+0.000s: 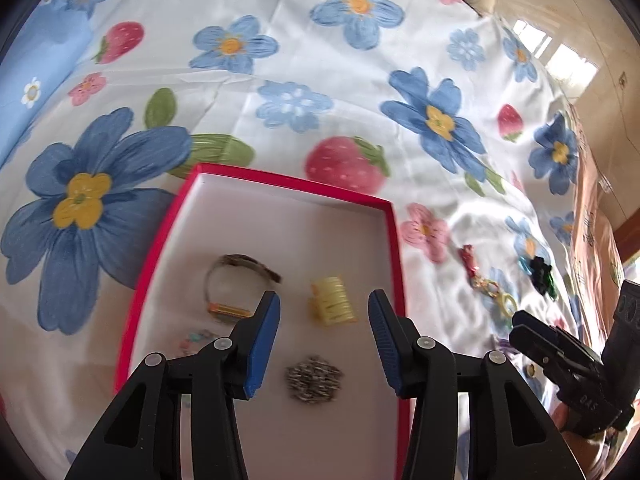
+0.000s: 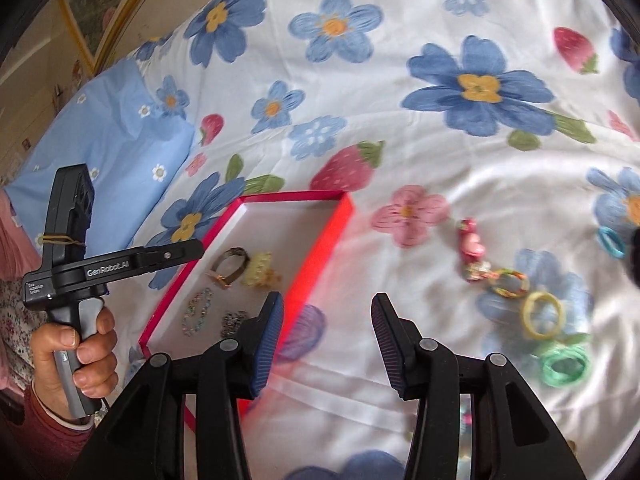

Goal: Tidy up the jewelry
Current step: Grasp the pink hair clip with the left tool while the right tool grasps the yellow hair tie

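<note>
Hovering over red tray on flowered sheet: left gripper, jaws spread, empty. Inside tray: watch, yellow clip, silver cluster, bead bracelet. Right gripper likewise spread, empty (beside tray). Loose on sheet: hair ties, pink clip.

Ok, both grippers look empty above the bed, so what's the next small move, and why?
Probably swing the right gripper over to the yellow hair tie and close on it. Its jaws stand open with nothing between them, and the tie lies loose on the bedsheet, outside the red box, which already holds the watch, yellow hair claw and beaded pieces.
</note>
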Available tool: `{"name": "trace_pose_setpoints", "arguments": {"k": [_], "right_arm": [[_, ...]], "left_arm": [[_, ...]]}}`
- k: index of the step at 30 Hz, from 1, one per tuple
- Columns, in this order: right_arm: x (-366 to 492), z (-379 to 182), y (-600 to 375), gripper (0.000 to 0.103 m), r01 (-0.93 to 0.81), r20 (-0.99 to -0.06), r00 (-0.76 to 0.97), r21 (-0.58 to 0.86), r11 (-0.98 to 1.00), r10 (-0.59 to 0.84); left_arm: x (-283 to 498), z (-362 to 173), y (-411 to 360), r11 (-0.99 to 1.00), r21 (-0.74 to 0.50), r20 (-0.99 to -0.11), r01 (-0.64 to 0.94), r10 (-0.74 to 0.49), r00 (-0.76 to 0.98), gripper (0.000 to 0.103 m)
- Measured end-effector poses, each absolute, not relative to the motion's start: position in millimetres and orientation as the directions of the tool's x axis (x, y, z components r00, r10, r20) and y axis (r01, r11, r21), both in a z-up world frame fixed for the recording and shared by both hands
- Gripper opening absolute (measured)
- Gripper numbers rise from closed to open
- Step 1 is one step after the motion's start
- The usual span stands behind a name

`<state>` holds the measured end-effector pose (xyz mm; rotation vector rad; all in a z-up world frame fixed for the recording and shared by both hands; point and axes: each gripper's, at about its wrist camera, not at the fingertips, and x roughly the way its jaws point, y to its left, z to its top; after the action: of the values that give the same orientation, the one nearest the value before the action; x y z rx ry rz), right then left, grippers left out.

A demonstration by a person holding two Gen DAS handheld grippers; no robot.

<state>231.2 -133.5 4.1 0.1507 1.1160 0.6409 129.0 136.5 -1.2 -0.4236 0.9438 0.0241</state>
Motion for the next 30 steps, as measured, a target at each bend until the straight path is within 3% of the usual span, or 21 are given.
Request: {"name": "trace_pose_setpoints", "arguments": {"k": [13, 26, 30], "right_arm": [[228, 0, -217, 0.047, -0.286, -0.823, 0.346, 0.365, 0.886, 0.450], [249, -10, -242, 0.045, -0.265, -0.848, 0.349, 0.318, 0.910, 0.398], [263, -23, -239, 0.032, -0.275, -0.871, 0.319, 0.293, 0.916, 0.374]], "left_arm": [[151, 1, 84, 0.936, -0.337, -0.792, -0.103, -0.222, 0.569, 0.050], [199, -9, 34, 0.943, -0.332, -0.802, -0.020, -0.271, 0.532, 0.052], [229, -19, 13, 0.942, -0.337, -0.807, 0.007, -0.293, 0.513, 0.052]]}}
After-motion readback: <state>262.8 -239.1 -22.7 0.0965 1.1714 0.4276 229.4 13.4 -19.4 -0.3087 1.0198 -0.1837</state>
